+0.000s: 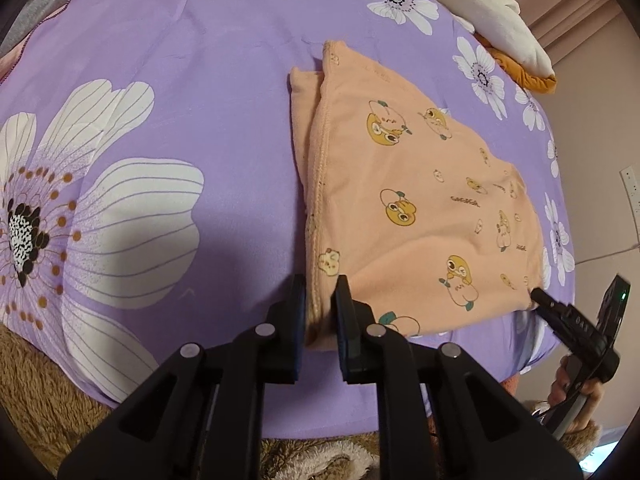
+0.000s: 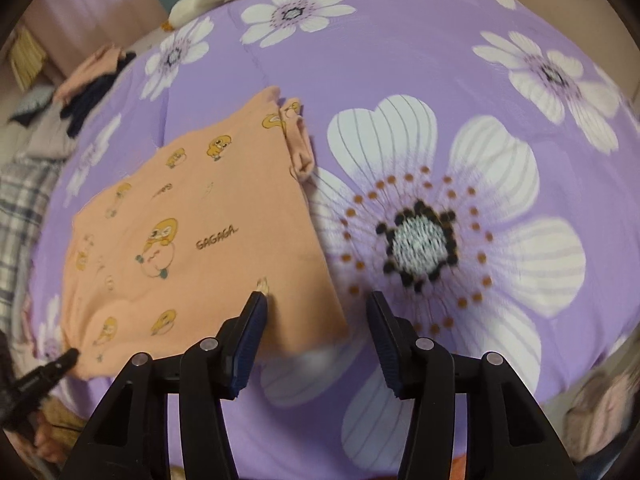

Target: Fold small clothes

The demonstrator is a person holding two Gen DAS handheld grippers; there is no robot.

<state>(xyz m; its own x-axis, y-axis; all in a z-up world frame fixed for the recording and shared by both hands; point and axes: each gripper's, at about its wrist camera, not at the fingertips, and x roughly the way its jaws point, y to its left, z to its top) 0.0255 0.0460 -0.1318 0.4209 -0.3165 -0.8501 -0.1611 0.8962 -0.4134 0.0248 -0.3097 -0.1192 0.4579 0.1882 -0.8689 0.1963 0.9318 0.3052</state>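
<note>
A small peach garment [image 1: 420, 208] with cartoon duck prints lies folded on the purple floral bedsheet [image 1: 200, 100]. My left gripper [image 1: 320, 300] is shut on its near left corner, the stitched hem pinched between the pads. In the right wrist view the same garment [image 2: 192, 240] lies left of centre. My right gripper [image 2: 316, 312] is open and empty, straddling the garment's near right corner just above the sheet. The right gripper also shows in the left wrist view [image 1: 560, 312], at the garment's near right corner. The left gripper's tip [image 2: 60, 362] shows at the garment's near left corner.
A white and orange pile of clothes [image 1: 500, 28] lies at the far right of the bed. More clothes [image 2: 92, 88] are heaped at the far left in the right wrist view. Brown fleece [image 1: 40, 380] borders the sheet's near edge. A pink wall [image 1: 592, 80] stands to the right.
</note>
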